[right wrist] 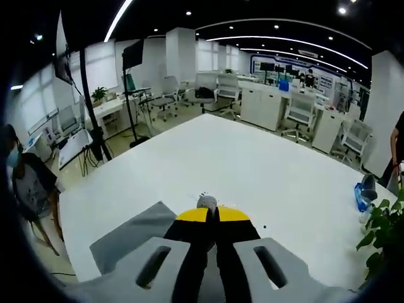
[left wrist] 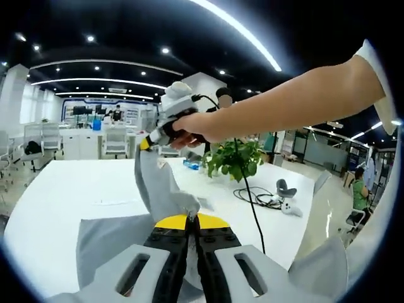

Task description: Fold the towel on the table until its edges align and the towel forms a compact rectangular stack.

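1. The towel (left wrist: 161, 189) is judged to be light, thin and thoroughly limp: where it is lifted it hangs in a narrow creased tongue, and it sags between the two points at which it is held. Nothing fragile is involved, but a cloth this soft can be expected to slip or bunch if too little is pinched.

2. The corners and the hem just inside them are judged the best places for a hold, so that the edges can be drawn taut and laid one upon the other.

3. The towel is plain grey, without a pattern that can be made out. Part of it lies flat on the white table (left wrist: 69, 189); in the right gripper view a grey panel (right wrist: 129, 237) is seen spread on the tabletop (right wrist: 252, 164) to the left of the jaws.

4. The left gripper (left wrist: 192, 221) is closed to a slit, its yellow-tipped jaws pressed together on a puckered fold of the cloth, which rises from them.

5. The right gripper (right wrist: 213, 214) is likewise nearly closed, and a small tuft of grey cloth (right wrist: 206, 202) is pinched at its tips. In the left gripper view it is seen raised above the table in a person's hand (left wrist: 196, 129), with the upper end of the hanging strip held at its tip (left wrist: 145, 144).

6. Further out, a potted plant (left wrist: 237, 158), a black cable (left wrist: 259, 197) and a small white device (left wrist: 287, 192) are set on the far part of the table, with office chairs and desks behind.
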### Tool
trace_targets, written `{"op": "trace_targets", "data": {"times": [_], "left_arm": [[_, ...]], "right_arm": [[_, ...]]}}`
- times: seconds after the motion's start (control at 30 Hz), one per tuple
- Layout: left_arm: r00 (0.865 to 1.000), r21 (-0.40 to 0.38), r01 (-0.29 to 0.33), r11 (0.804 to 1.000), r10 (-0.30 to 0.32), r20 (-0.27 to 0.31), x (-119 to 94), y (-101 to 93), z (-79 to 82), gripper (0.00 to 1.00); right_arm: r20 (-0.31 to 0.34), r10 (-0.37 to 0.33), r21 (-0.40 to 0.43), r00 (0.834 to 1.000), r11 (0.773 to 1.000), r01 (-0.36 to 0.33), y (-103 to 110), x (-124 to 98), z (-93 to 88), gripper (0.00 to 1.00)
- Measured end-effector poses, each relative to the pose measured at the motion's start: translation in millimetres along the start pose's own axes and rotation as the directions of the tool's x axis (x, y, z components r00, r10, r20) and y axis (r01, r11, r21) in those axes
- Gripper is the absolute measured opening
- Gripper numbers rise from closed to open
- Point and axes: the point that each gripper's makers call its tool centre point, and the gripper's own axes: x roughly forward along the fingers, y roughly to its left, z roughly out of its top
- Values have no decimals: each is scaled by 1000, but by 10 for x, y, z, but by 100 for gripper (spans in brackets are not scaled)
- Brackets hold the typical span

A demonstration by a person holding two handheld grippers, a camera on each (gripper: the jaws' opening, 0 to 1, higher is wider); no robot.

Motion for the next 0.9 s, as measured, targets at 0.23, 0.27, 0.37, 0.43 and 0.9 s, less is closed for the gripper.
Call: {"op": "trace_targets", "data": {"times": [0.23, 0.27, 0.37, 0.43, 0.9], "left_arm": [[999, -2, -35, 999, 35, -8, -102, 147, -84, 3], [999, -2, -39, 999, 39, -9, -112, 165, -93, 3], [998, 6, -66, 998, 66, -17, -172, 280, -163, 3], [996, 20, -84, 996, 84, -28, -213, 353, -229, 3], [987, 24, -139, 990, 141, -78, -417, 659, -540, 3]], "right_arm": [[-1, 20, -1, 1000, 1000, -20, 162, 152, 4, 0], [-1, 23, 1, 1000, 1000, -23, 178, 168, 5, 0], [-3, 28, 0, 1000, 1000, -28, 236, 229, 4, 0], [-4, 35, -5, 999, 999, -35, 277, 260, 3, 0], [-25, 74, -35, 997, 997, -75, 609, 507, -99, 0]]}}
